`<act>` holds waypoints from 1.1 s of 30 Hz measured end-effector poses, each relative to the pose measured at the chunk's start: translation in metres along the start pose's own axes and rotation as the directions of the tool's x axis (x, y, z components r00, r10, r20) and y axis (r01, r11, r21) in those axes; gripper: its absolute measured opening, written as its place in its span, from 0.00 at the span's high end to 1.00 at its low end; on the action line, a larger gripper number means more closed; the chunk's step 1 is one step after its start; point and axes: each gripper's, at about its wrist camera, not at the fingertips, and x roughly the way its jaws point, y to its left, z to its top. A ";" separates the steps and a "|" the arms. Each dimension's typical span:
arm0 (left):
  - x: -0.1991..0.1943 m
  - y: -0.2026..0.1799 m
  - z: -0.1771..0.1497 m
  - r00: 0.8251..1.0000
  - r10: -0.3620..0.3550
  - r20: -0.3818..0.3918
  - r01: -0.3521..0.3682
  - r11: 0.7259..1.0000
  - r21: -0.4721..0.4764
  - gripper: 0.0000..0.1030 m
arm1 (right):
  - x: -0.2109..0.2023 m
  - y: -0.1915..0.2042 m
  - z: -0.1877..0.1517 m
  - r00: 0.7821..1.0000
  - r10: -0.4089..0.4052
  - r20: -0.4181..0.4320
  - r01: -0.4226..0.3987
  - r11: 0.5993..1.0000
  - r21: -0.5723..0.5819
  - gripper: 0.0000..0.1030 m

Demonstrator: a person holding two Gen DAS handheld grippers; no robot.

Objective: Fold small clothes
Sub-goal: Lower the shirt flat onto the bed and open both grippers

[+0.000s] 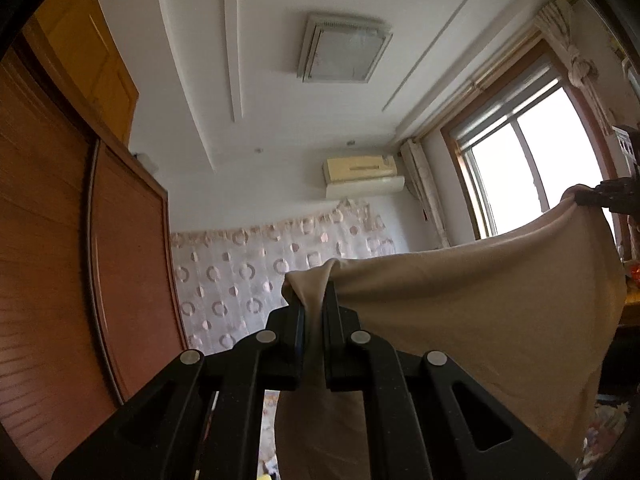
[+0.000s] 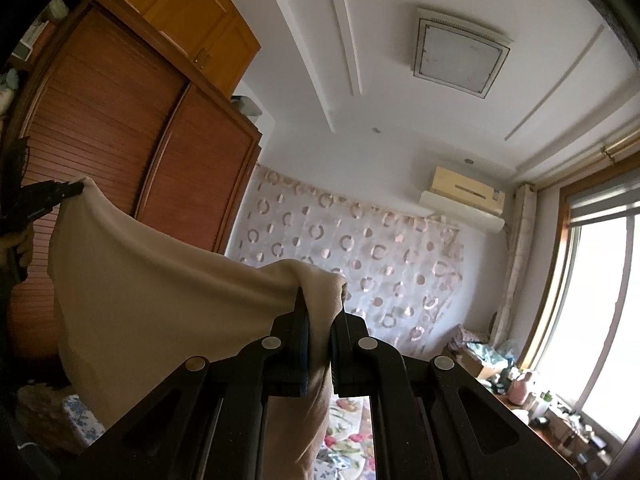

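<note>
A beige garment point(image 1: 480, 304) hangs in the air, stretched between both grippers. My left gripper point(image 1: 314, 304) is shut on one top corner of it. My right gripper point(image 2: 320, 308) is shut on the other top corner of the garment point(image 2: 160, 288). Each gripper also shows in the other's view: the right one at the far right point(image 1: 592, 196), the left one at the far left point(image 2: 64, 192). Both cameras point up toward the ceiling. The garment's lower part hangs below and behind the grippers.
A brown wardrobe point(image 1: 80, 240) stands at the left. A patterned curtain point(image 2: 380, 264) covers the far wall under an air conditioner point(image 2: 464, 200). A window point(image 1: 520, 160) is at the right. A floral bedspread point(image 2: 348, 436) lies below, with a cluttered shelf point(image 2: 520, 392) by the window.
</note>
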 end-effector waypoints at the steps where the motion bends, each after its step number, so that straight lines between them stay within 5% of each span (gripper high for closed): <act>1: 0.010 -0.002 -0.005 1.000 0.003 -0.020 -0.003 1.000 0.004 0.92 | 0.006 0.001 -0.003 1.000 -0.001 -0.014 0.001 1.000 0.002 0.93; 8: 0.122 -0.023 -0.103 0.974 -0.013 -0.227 0.013 1.000 0.001 0.92 | 0.116 0.005 -0.075 0.982 0.023 -0.189 -0.017 0.999 0.033 0.92; 13: 0.209 -0.034 -0.192 0.928 -0.042 -0.370 0.029 0.999 -0.040 0.92 | 0.222 0.007 -0.166 0.946 0.067 -0.316 -0.040 0.995 0.091 0.92; 17: 0.259 -0.039 -0.231 0.895 -0.052 -0.442 0.032 0.998 -0.054 0.92 | 0.293 0.007 -0.222 0.917 0.085 -0.390 -0.030 0.989 0.145 0.92; 25: 0.344 -0.056 -0.297 0.811 -0.068 -0.581 0.055 0.998 -0.039 0.92 | 0.412 -0.001 -0.263 0.858 0.104 -0.503 -0.018 0.985 0.173 0.93; 33: 0.378 -0.062 -0.351 0.739 -0.088 -0.668 0.066 0.996 -0.057 0.92 | 0.505 -0.016 -0.257 0.774 0.141 -0.617 -0.018 0.979 0.201 0.93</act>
